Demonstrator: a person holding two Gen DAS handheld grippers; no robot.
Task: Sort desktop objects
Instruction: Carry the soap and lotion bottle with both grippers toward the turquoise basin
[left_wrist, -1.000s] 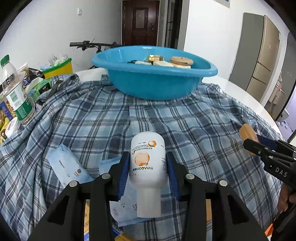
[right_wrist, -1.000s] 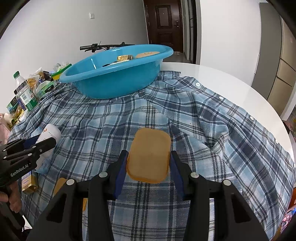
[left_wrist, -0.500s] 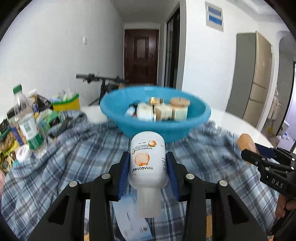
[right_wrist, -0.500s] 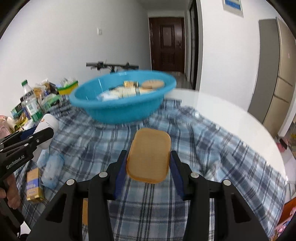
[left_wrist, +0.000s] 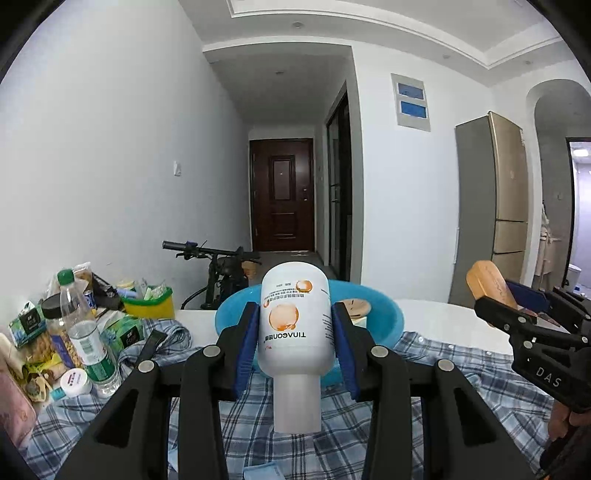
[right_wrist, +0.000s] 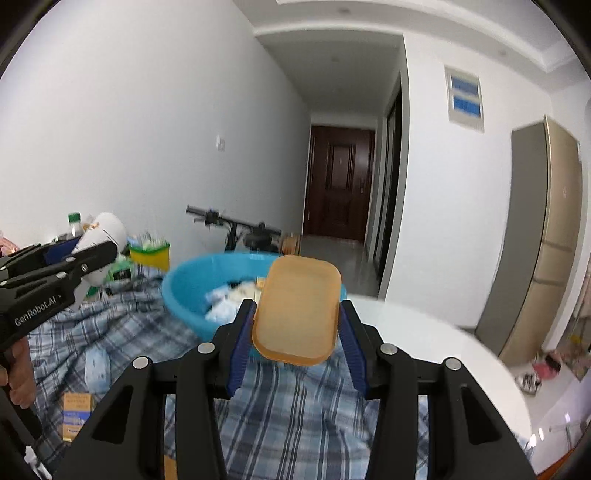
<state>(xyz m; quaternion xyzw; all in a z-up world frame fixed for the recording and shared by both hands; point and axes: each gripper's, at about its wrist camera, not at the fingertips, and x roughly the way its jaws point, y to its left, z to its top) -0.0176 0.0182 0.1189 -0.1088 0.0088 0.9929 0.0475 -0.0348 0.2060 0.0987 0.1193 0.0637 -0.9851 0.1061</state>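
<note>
Left gripper (left_wrist: 295, 332): jaws clamped on the white bottle (left_wrist: 294, 325), blue pads on both sides, cap end toward the camera, label upside down. Bottle is held in the air in front of the blue basin (left_wrist: 384, 317).

Right gripper (right_wrist: 295, 325): jaws clamped on the orange lid (right_wrist: 297, 312), flat face toward the camera, also in the air, with the basin behind it.

Basin sits on the plaid cloth (left_wrist: 461, 373) covering the white table (left_wrist: 436, 314); packets and a wooden disc inside. Snack clutter, a water bottle (left_wrist: 86, 332) and a yellow tub (left_wrist: 149, 302) sit at the table's left edge. Blue sachet and a small box lie on the cloth near the left gripper.
</note>
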